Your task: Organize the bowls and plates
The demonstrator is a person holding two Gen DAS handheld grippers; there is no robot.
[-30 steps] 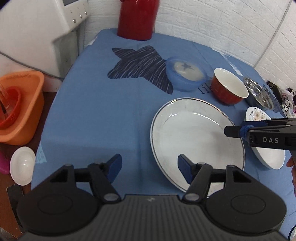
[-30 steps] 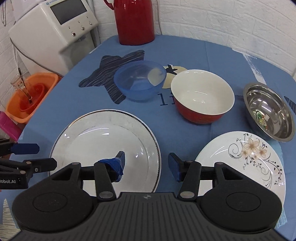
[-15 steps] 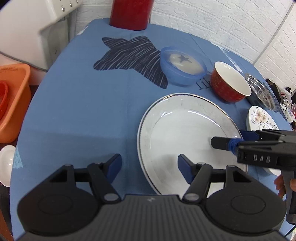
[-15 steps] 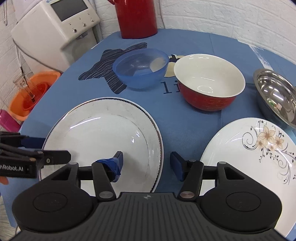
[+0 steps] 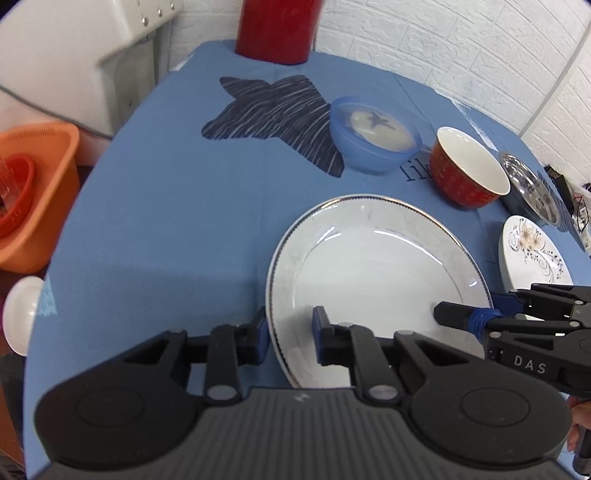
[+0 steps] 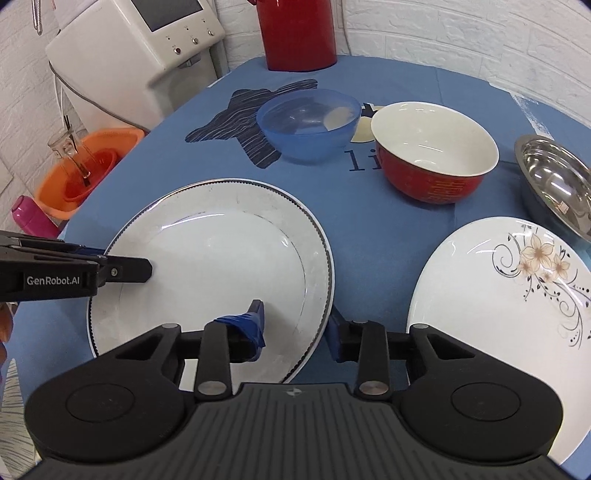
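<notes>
A large white plate with a dark beaded rim (image 5: 373,273) (image 6: 221,266) lies on the blue tablecloth. My left gripper (image 5: 288,334) has closed on its left rim, one pad outside the edge and one on the plate's face. In the right wrist view the left gripper (image 6: 110,262) reaches in from the left. My right gripper (image 6: 295,332) is open and straddles the plate's right rim; from the left wrist it shows as the right gripper (image 5: 476,314). Beyond stand a blue bowl (image 6: 308,125), a red bowl with a white inside (image 6: 432,155), a steel bowl (image 6: 557,184) and a flowered plate (image 6: 509,306).
A red jug (image 6: 295,33) stands at the table's far edge beside a white machine (image 6: 136,55). Off the left edge sit an orange basin (image 6: 85,166) with a glass in it, and a white round lid (image 5: 22,314) lower down.
The left gripper slid right to the plate's left rim and its jaws narrowed onto it. The right gripper moved forward so its fingers stand either side of the right rim, its gap slightly narrower.
</notes>
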